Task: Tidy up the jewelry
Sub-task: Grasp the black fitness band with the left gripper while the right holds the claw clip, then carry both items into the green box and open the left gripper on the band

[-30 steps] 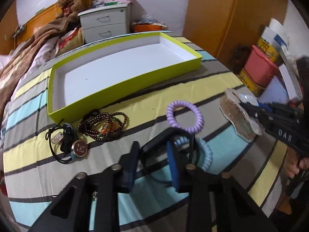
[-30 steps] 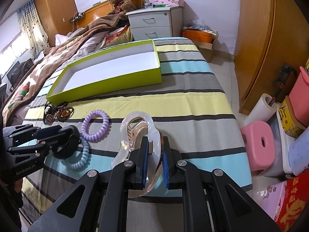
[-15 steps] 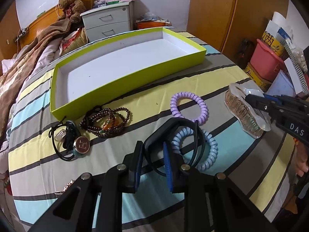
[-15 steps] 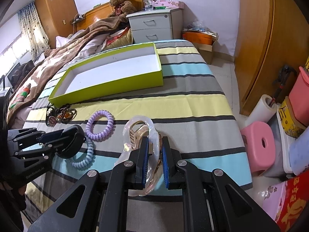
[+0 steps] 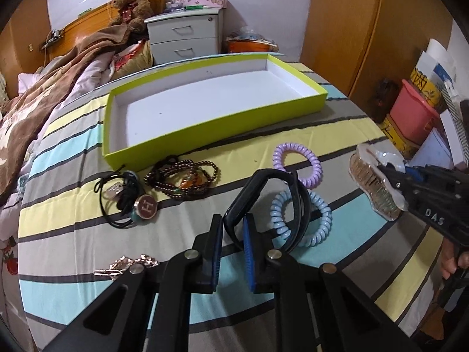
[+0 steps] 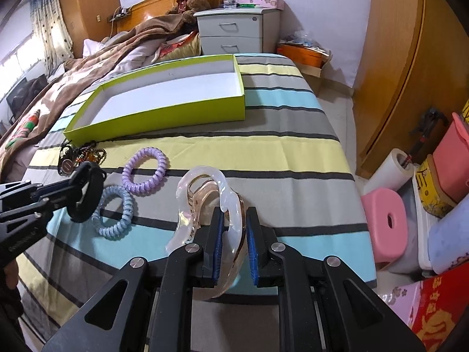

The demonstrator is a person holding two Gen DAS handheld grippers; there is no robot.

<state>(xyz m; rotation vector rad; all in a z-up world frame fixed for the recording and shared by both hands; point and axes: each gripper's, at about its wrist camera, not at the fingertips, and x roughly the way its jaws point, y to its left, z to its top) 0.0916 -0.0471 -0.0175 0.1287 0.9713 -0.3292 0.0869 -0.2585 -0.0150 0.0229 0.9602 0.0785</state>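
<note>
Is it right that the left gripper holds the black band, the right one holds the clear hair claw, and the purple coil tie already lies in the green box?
Not quite. The purple coil tie lies on the striped bedspread, outside the green box, which holds nothing, as the left wrist view shows. The left gripper does hold the black band, and the right gripper the clear hair claw.

I see a striped bedsheet [image 5: 293,135] across mid-frame. Lying on it: my lime-green tray [image 5: 217,123] toward the top, a brown bead bracelet [image 5: 181,180] below its lower-left corner, black hair ties [image 5: 120,199] further left, a purple coil tie [image 5: 297,162] centre-right, a blue coil tie [image 5: 318,220] beneath it, and a gold clip [image 5: 126,265] at lower left.
</note>
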